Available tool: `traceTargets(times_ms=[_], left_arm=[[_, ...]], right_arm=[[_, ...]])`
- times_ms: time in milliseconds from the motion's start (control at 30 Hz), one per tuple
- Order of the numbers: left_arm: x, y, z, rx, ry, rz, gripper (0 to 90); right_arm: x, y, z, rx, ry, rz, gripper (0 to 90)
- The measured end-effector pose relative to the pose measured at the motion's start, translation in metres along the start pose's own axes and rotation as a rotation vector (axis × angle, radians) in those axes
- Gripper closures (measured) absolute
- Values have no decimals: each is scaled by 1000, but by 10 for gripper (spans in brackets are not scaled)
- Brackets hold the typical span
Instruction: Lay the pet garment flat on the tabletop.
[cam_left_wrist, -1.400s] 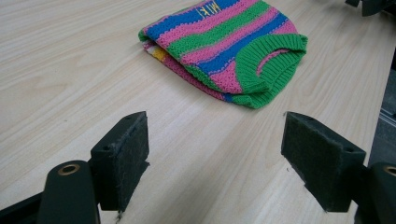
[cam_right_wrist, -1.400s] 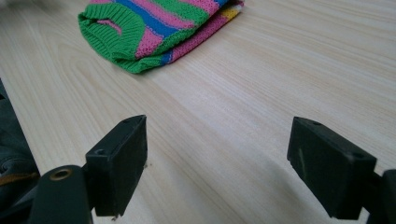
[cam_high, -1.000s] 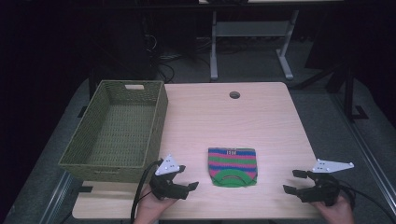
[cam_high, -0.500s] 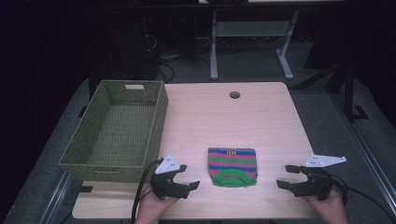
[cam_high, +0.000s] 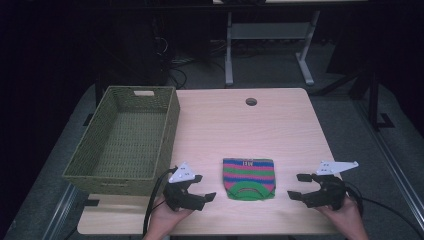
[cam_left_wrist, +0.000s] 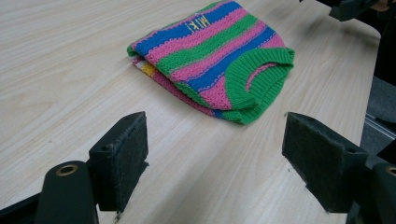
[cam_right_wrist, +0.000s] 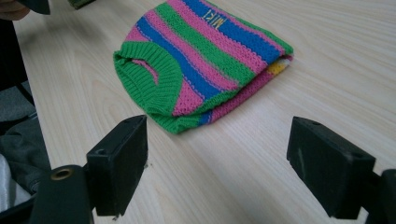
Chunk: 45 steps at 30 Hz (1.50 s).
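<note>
Folded pink, green and blue striped knit garment (cam_high: 248, 178) laid on pale wooden table (cam_high: 235, 125), flanked by left gripper (cam_high: 206, 192) and right gripper (cam_high: 296, 186), both spread wide, nothing grasped. Green woven basket (cam_high: 125, 137) placed at table's left.

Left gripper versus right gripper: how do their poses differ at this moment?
In the high view the left gripper sits near the woven basket, left of the folded striped sweater, jaws pointing right toward it; the right gripper sits right of the sweater, jaws pointing left. The right gripper's grey plate juts toward the table's right edge; the left's stands over its body. Both are open, empty, aimed at the sweater.
</note>
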<state>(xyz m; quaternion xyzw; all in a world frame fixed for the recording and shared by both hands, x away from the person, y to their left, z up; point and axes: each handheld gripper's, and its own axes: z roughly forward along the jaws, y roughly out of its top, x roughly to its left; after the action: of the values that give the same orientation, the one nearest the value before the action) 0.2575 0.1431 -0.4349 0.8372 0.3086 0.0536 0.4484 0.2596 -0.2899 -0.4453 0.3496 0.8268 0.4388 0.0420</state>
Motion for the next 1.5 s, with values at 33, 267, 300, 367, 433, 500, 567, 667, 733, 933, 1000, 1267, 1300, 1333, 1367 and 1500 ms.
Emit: traceTargets(times_ms=[33,267,300,367,433,500,567,667,733,933,1000,1267,1300,1333,1367,1500], left_arm=[[1,1,1,-2,-8,-6,219],[-3,12,8,21,-10,47,221],[-4,14,10,25,-13,55,221],[-6,17,12,27,-18,63,222],[-8,21,15,29,-20,74,221],[-8,23,17,28,-38,75,235],[-9,25,20,37,-51,81,264],[-10,28,26,50,-60,94,267],[-10,30,29,52,-66,102,285],[-12,37,40,85,-69,145,334],[-13,38,45,94,-70,147,355],[-11,39,60,140,-95,174,432],[-11,39,60,142,-98,176,434],[-10,39,61,143,-105,178,440],[-10,39,63,143,-104,180,451],[-11,40,71,174,-105,200,488]], right_arm=[[0,2,2,7,2,-7,199],[6,17,13,27,38,-38,195],[6,19,14,31,46,-38,197],[8,24,16,24,64,-39,211],[10,30,16,23,74,-55,213],[11,33,17,24,79,-69,220],[13,37,20,38,83,-84,220],[16,42,24,59,89,-105,243],[17,45,28,73,94,-122,261],[17,47,42,120,116,-145,314],[17,48,47,134,128,-161,378],[15,46,62,180,146,-193,488],[14,46,63,183,148,-191,491],[14,46,64,185,148,-196,501],[14,46,65,189,154,-196,519],[12,45,69,194,148,-212,518]])
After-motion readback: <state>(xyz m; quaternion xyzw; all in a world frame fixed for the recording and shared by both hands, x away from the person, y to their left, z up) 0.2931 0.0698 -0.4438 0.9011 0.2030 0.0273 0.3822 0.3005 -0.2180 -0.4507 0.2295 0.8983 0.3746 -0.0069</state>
